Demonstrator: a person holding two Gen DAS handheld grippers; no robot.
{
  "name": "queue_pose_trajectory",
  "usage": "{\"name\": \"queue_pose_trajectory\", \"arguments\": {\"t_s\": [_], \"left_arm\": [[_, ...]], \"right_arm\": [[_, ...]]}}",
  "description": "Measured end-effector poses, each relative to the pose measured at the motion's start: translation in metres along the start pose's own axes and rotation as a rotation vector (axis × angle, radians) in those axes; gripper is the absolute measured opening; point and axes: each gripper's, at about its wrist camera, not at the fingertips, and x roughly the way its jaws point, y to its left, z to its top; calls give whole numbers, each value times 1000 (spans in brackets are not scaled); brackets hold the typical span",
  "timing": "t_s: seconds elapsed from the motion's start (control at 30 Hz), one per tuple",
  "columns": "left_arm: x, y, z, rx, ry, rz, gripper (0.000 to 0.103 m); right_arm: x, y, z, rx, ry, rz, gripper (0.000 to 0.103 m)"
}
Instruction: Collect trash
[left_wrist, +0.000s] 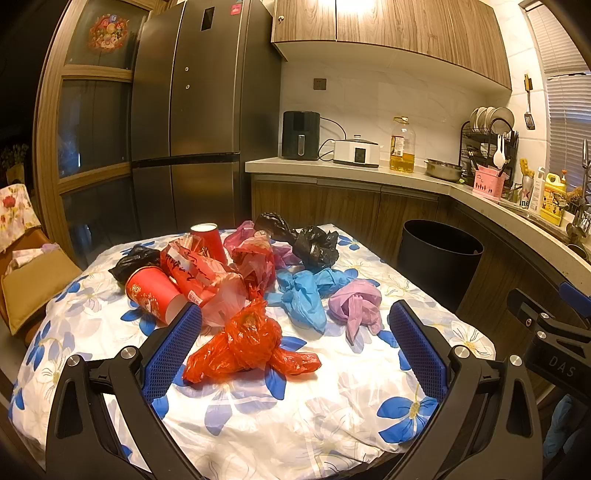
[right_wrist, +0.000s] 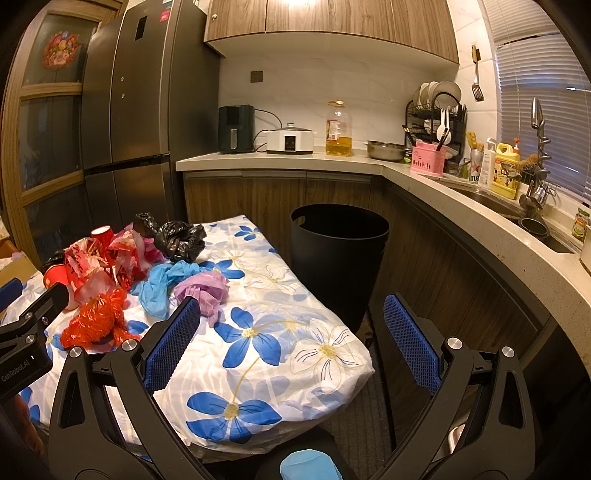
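Crumpled trash lies on the flowered tablecloth (left_wrist: 295, 417): a red-orange bag (left_wrist: 243, 343), a blue bag (left_wrist: 303, 295), a purple bag (left_wrist: 356, 304), a black bag (left_wrist: 314, 245), red paper cups (left_wrist: 153, 293) and more red and pink wrappers. My left gripper (left_wrist: 295, 321) is open, its blue pads either side of the red-orange bag, a little short of it. My right gripper (right_wrist: 291, 314) is open over the table's right edge; the purple bag (right_wrist: 201, 290) sits by its left pad. A black bin (right_wrist: 338, 258) stands on the floor beyond the table.
A fridge (left_wrist: 192, 110) stands behind the table. The counter (right_wrist: 498, 229) wraps round the right, carrying an air fryer, cooker, oil bottle, dish rack and sink. A chair with a cushion (left_wrist: 33, 291) is at the left. The right gripper's body (left_wrist: 554, 350) shows beside the table.
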Motion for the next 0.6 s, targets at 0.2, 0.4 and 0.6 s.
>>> {"name": "queue_pose_trajectory", "arguments": {"t_s": [0.2, 0.4, 0.6], "left_arm": [[0, 1, 0, -2, 0, 0, 98], [0, 1, 0, -2, 1, -1, 98], [0, 1, 0, -4, 0, 0, 98]], "right_arm": [[1, 2, -3, 0, 0, 0, 98], [-2, -3, 2, 1, -1, 2, 98], [0, -2, 0, 1, 0, 0, 98]]}}
